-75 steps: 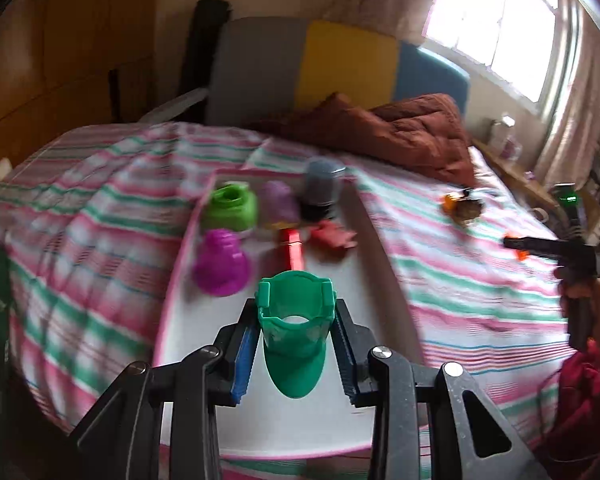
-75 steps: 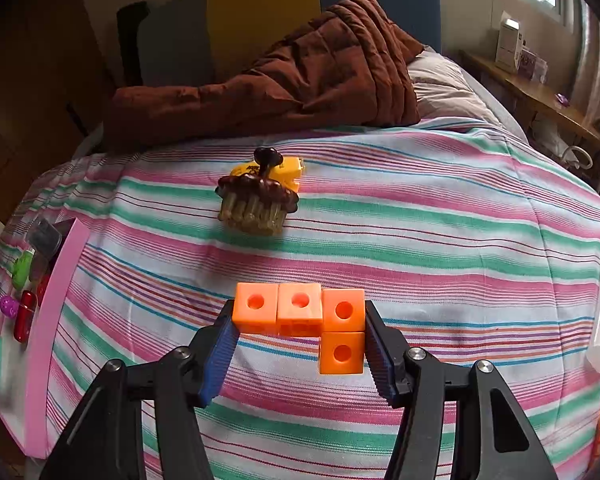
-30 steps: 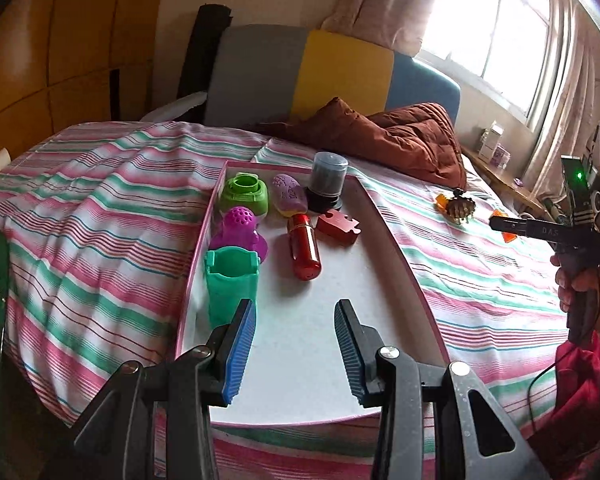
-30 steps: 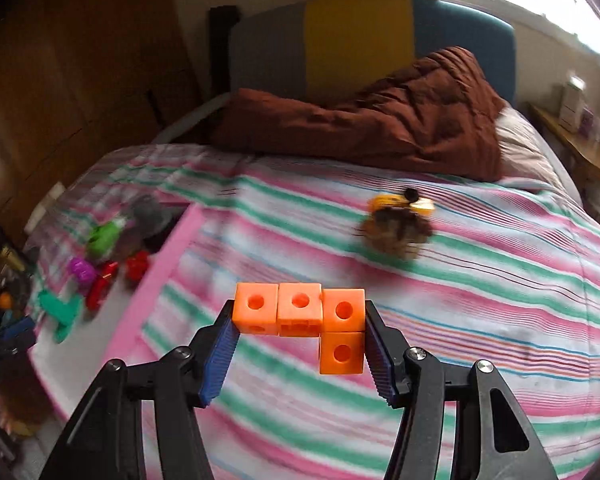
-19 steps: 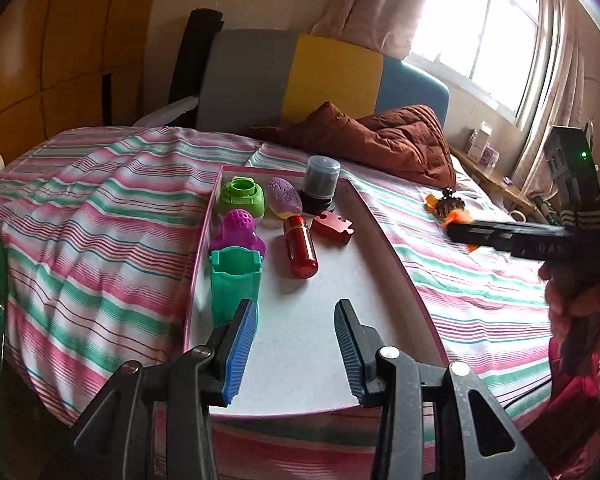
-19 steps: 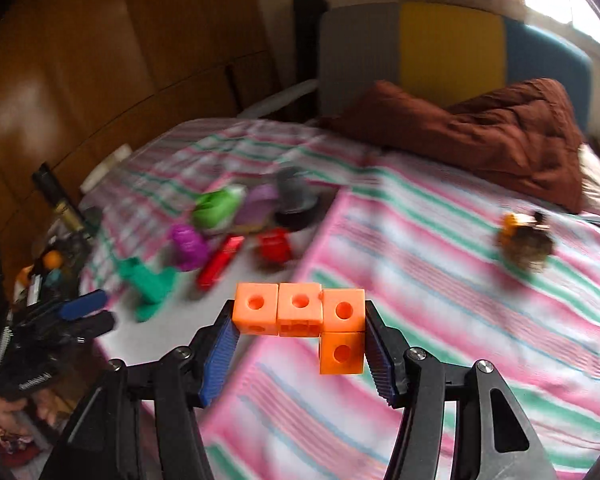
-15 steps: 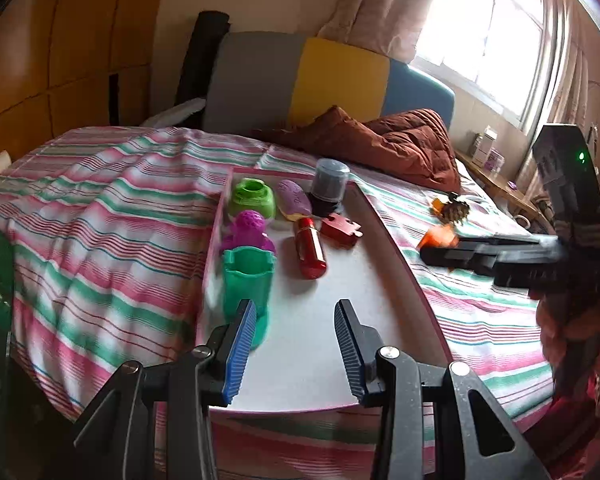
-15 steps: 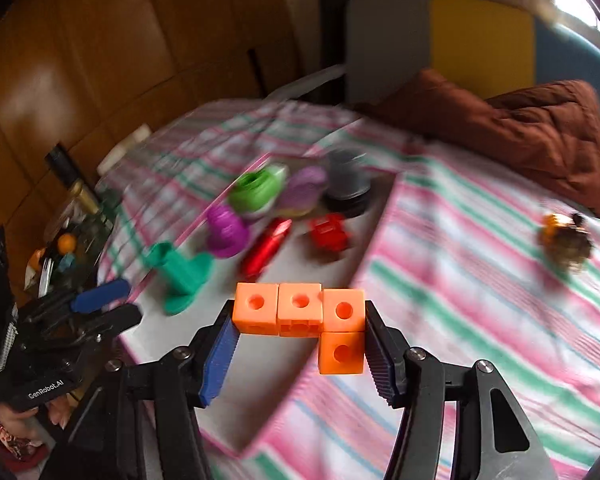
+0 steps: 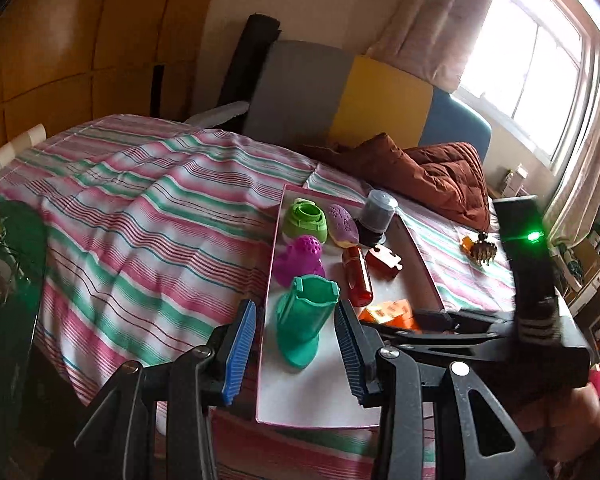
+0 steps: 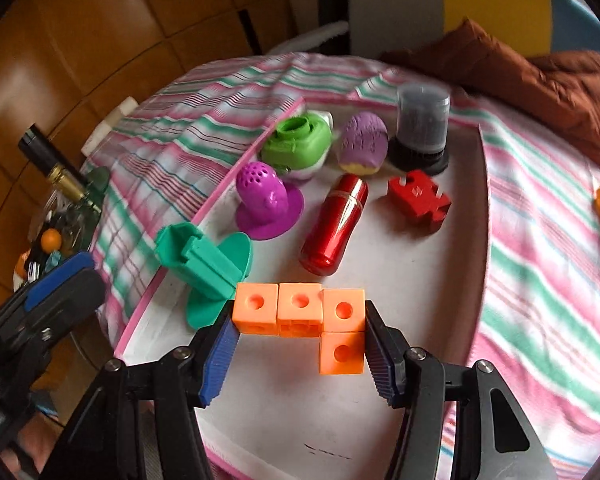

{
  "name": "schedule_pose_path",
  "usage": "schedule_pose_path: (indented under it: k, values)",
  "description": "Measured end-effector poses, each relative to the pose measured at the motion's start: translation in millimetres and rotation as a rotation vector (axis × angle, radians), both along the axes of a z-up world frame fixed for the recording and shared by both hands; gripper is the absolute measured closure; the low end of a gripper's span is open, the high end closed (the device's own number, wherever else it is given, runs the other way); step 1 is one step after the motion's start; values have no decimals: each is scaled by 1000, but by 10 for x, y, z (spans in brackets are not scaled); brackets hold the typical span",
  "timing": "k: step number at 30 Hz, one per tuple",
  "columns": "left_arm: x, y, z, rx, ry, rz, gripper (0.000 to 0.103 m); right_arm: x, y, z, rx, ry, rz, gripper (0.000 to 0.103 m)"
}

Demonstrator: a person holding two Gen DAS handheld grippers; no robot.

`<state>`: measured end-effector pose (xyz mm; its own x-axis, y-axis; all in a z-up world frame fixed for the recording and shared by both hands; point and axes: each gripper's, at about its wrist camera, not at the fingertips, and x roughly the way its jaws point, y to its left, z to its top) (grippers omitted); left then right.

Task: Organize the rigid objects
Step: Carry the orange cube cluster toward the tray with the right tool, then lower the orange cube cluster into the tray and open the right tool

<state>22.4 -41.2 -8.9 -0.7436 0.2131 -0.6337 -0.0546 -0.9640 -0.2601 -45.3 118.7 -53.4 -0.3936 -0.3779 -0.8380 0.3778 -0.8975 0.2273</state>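
In the left wrist view, the left claw [image 9: 296, 354] hangs over the near left corner of the tray [image 9: 320, 404], its jaws parted and gripping nothing. The teal cup [image 9: 305, 322] shows between the blue pads, but stands on the tray beyond them, untouched. Behind the cup sits the purple cap [image 9: 300, 258], then the green cap [image 9: 304, 220] at the far left corner. To their right lie the red tube [image 9: 358, 276], the red puzzle piece [image 9: 384, 262], the purple oval [image 9: 342, 226] and the grey jar [image 9: 376, 214]. The tray rests on the striped bed [image 9: 140, 216]. Further right, off the tray, a brown clip [image 9: 480, 249] lies on the bedcover.

In the right wrist view, the left claw shows at the left edge, beside the tray. The right claw [image 10: 298, 344] is clamped on the orange blocks [image 10: 312, 316], an L of four cubes, with a pad pressing on each end. The blocks are held above the white floor of the tray [image 10: 380, 380], just in front of the teal cup [image 10: 204, 268]; whether they touch the tray I cannot tell.
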Motion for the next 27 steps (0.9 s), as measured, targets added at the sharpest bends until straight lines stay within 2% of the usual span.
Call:
schedule_pose_path:
  k: [7, 13, 17, 21, 27]
  values:
    - [-23, -23, -2, 7, -9, 6, 62, -96, -39, -79, -58, -10, -94, 40]
    - [-17, -1, -28, 4, -20, -1, 62, 71, 18, 106, -93, 85, -51, 38]
    - [-10, 34, -53, 1, -29, -15, 62, 147, 163, 187, -100, 104, -71, 37]
    - [-4, 110, -78, -5, -38, -53, 62, 175, 366, 244, -109, 106, -130, 31]
    - [52, 288, -106, -17, -41, -140, 62, 163, 668, 283, -66, 111, -200, 31]
